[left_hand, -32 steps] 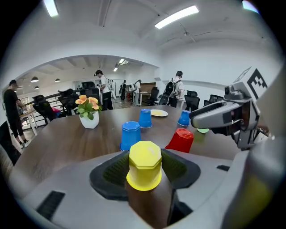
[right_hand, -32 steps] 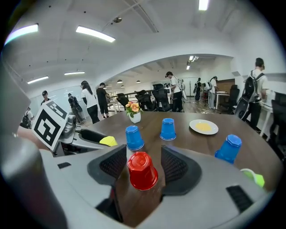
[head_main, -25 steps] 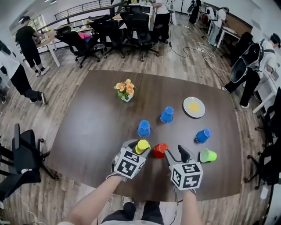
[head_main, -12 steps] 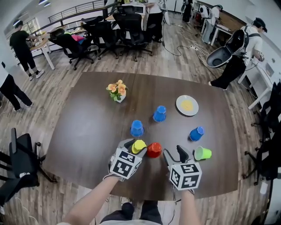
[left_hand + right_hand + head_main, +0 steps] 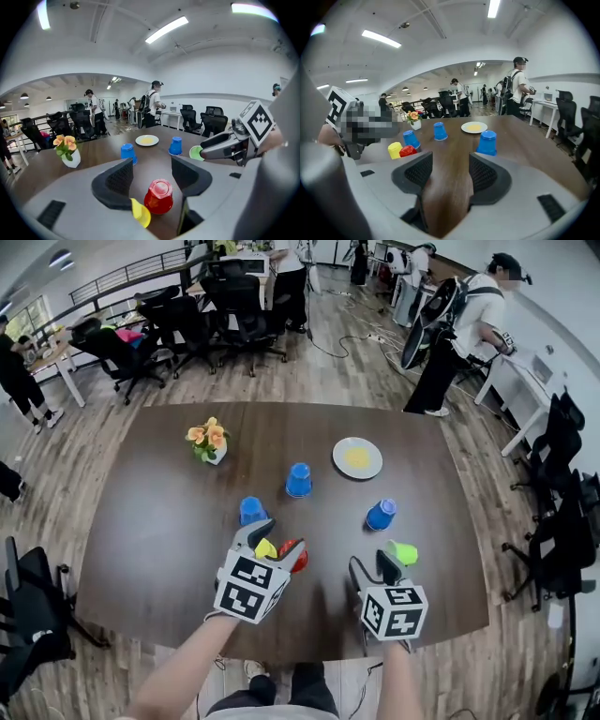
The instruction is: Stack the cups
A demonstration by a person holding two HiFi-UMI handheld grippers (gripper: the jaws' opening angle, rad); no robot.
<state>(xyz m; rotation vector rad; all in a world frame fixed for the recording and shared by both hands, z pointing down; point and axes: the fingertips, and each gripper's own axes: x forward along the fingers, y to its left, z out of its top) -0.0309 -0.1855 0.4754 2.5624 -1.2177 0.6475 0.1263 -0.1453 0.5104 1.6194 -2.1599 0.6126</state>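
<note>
Left hand-held gripper [image 5: 151, 172], jaws just opened wide and pressing nothing, hangs above the red cup [image 5: 158, 197], with the yellow cup [image 5: 140, 213] just beside it. Right hand-held gripper [image 5: 450, 171]: spread, empty. Best to pinch one cup centrally and lower it squarely over its neighbour. A blue cup [image 5: 128, 152] stands beyond the red cup.

Open lane of bare table [image 5: 337, 521] ahead of the right gripper [image 5: 371, 566], running between red cup [image 5: 294, 557] and green cup [image 5: 403, 552]. A blue cup [image 5: 381, 515] crowds its right edge. Over on the table's left side, it's wide open.
</note>
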